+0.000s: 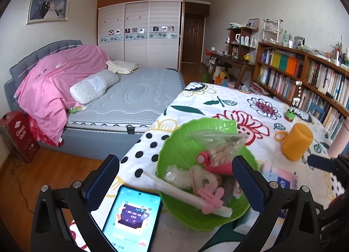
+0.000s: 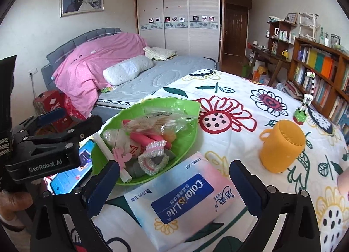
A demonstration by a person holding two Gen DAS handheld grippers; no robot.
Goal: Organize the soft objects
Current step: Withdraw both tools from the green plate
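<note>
Both grippers, L (image 1: 174, 177) & R (image 2: 172, 183), spread wide, empty; green bowl (image 2: 187, 108) w/ clutter btwn phone (image 1: 133, 219) & tissue pack (image 2: 185, 204), yellow speaker (image 2: 281, 145) nearby

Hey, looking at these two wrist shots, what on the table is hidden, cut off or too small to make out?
- Green bowl, left wrist view: its near right rim sits behind the left gripper finger.
- Phone, right wrist view: mostly covered by the left gripper's body; its screen text is too small in both views.
- Tissue pack, right wrist view: its near end is hidden behind the right gripper.
- Items at the bowl's bottom: buried under the plastic bag.
</note>
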